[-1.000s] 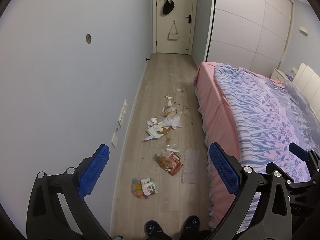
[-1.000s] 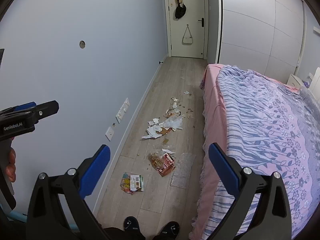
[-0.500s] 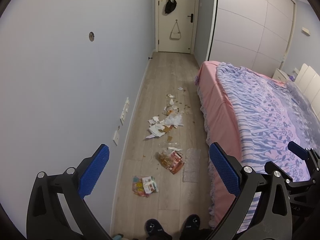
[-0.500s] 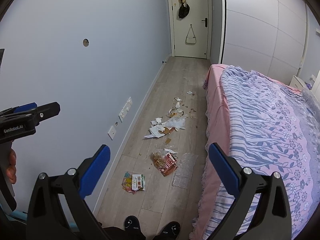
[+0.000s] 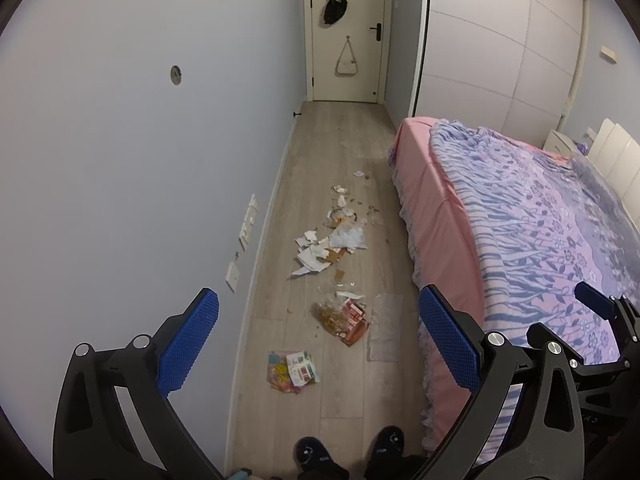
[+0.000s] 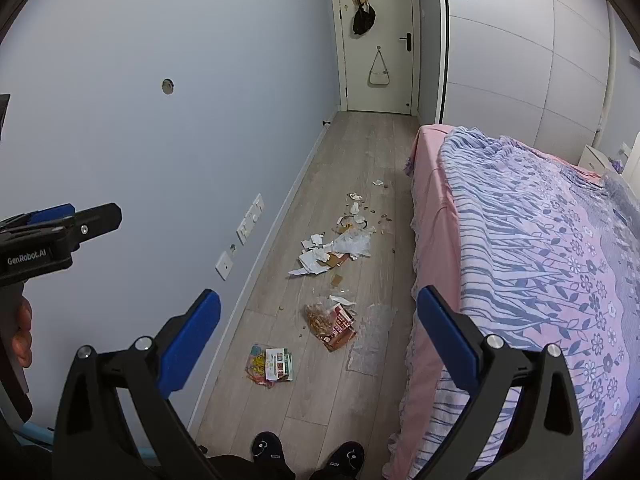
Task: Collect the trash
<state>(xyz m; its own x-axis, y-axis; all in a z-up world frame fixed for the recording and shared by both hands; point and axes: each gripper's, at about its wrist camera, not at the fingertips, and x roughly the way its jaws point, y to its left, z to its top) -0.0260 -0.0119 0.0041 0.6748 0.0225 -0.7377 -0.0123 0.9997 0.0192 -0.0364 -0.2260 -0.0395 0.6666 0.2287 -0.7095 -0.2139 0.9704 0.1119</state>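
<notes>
Both grippers' jaws are gaping empty; the colourful flat snack wrapper (image 5: 293,371) is lying below-ahead between them, probably nearer the left gripper (image 5: 318,340).

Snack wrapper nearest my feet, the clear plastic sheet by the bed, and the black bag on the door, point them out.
Snack wrapper (image 5: 293,371), left wrist view, its middle.
Clear plastic sheet (image 5: 385,326), left wrist view, its middle.
Black bag (image 6: 363,18), right wrist view, its body.

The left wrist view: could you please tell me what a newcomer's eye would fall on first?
First, the trail of trash on the wood floor between wall and bed: torn white paper, a snack bag and a colourful wrapper nearest the person's slippers. Next, the pink bed with its purple floral blanket at right. Both grippers hang open and empty.
</notes>
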